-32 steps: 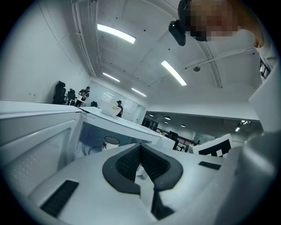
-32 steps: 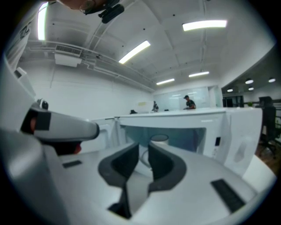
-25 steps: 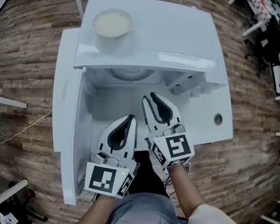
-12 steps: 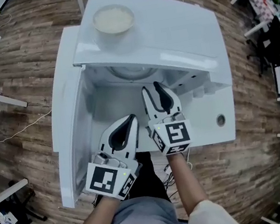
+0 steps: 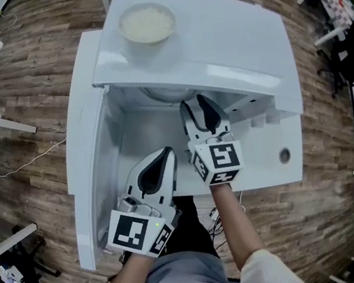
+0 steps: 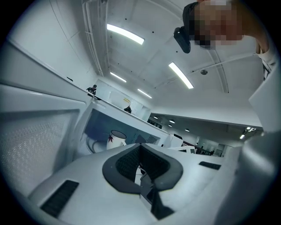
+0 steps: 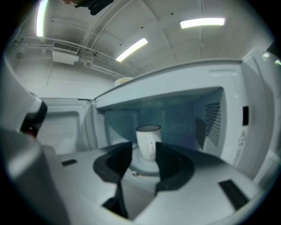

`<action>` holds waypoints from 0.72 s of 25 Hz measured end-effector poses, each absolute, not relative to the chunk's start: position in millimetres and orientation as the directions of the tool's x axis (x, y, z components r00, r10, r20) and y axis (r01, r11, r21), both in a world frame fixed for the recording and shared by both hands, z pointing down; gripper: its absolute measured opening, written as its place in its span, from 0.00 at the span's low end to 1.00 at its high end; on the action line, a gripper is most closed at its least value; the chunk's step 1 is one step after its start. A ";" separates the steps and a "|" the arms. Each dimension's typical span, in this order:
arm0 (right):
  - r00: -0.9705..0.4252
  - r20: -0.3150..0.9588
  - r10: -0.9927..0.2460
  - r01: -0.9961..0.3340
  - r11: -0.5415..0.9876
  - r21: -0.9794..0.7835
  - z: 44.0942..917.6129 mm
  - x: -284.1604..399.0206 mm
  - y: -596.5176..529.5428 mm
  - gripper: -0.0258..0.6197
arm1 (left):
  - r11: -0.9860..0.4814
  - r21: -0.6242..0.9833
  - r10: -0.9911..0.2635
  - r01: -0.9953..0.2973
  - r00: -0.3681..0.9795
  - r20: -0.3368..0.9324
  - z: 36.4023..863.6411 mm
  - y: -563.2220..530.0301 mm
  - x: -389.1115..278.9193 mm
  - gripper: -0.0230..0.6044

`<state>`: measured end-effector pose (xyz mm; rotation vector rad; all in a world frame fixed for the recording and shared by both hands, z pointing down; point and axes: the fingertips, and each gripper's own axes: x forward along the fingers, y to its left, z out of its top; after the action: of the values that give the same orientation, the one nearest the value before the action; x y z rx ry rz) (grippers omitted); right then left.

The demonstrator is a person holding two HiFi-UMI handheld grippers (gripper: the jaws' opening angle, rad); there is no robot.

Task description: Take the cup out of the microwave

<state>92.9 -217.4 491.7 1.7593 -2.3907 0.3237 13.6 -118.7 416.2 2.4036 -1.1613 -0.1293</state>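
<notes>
Jaws of right gripper [image 7: 142, 145] just opening, cup [image 7: 148, 136] beyond

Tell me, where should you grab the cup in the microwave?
Probably the cup by its round body, pinched across the sides, coming straight in through the open front of the microwave: it stands upright, handle seemingly facing out.

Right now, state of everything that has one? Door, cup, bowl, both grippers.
microwave door: open
cup: upright on the turntable inside, untouched
bowl: upright on top of the microwave
right gripper: open, jaws just been opening, cup ahead, not gripped
left gripper: shut, empty
</notes>
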 end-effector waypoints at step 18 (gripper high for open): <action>-0.312 0.276 -0.909 -0.950 0.297 -0.098 515.6 94.4 -256.8 0.33 | -0.507 0.450 -0.774 -0.735 0.618 0.138 429.8 -133.2 14.6 0.06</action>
<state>94.4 -256.8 515.6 1.7321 -2.3899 0.3640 14.6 -133.2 429.8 2.3746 -1.1909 -0.1108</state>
